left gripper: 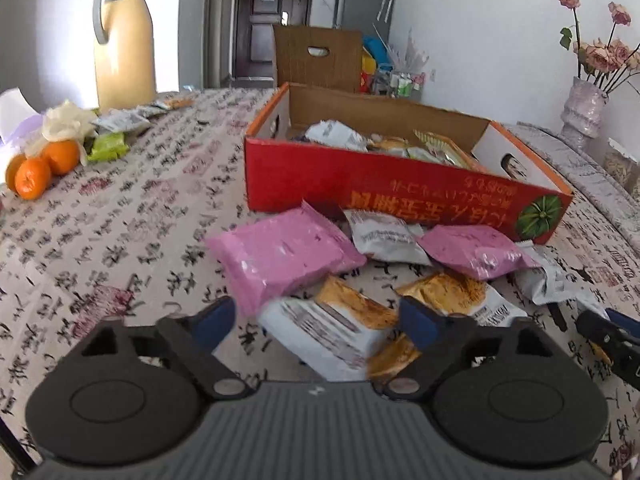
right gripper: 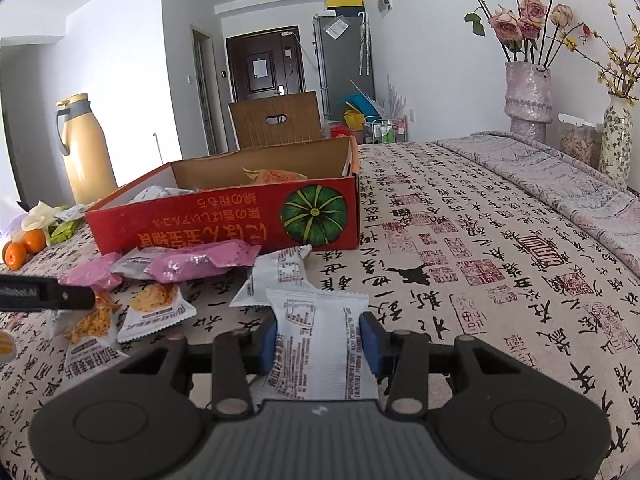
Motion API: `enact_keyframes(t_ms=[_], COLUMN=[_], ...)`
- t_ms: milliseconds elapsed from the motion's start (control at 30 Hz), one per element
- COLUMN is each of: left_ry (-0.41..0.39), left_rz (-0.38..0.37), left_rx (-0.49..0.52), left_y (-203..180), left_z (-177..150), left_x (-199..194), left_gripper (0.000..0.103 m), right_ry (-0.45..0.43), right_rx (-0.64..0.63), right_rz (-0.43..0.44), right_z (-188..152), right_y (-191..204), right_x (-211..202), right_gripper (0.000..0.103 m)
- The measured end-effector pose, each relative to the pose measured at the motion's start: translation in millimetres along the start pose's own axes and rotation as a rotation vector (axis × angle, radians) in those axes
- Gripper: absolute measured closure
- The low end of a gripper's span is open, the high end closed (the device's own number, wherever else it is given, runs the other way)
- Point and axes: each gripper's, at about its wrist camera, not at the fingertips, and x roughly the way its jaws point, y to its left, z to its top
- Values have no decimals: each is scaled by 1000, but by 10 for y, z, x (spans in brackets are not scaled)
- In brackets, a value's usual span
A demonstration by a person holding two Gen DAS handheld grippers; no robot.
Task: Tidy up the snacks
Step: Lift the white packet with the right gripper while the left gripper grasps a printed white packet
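Snack packs by the red box

Left view: my left gripper [left gripper: 316, 320] is open around a white and orange pack [left gripper: 332, 332], near the red box [left gripper: 360, 184].
Right view: my right gripper [right gripper: 320, 340] squeezes a white pack [right gripper: 320, 344] above the table [right gripper: 480, 280].

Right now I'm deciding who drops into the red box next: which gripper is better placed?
Right. The right gripper is shut on a white snack packet, ready for the red box. The left gripper stands open around a packet, nothing gripped.
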Motion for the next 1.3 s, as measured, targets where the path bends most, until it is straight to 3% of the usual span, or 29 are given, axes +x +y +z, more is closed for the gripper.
enact_keyframes(t_ms=[200, 300, 433, 633, 1300], left_ry=[7, -2, -24, -48, -149], left_rz=[-49, -55, -73, -72, -78], left_rx=[-26, -23, -2, 6, 5], left_y=[53, 53, 21, 17, 73], left_z=[-17, -28, -32, -28, 88], left_x=[-1, -15, -71, -125, -369], left_gripper=[52, 57, 74, 81, 81], right_ry=[0, -1, -1, -6, -24], right_rx=[-5, -7, -11, -11, -13], right_rz=[-3, -2, -3, -1, 6], right_z=[2, 2, 3, 4, 42], right_y=[20, 35, 43, 46, 73], right_x=[-4, -4, -14, -34, -65], right_gripper=[61, 61, 61, 61, 61])
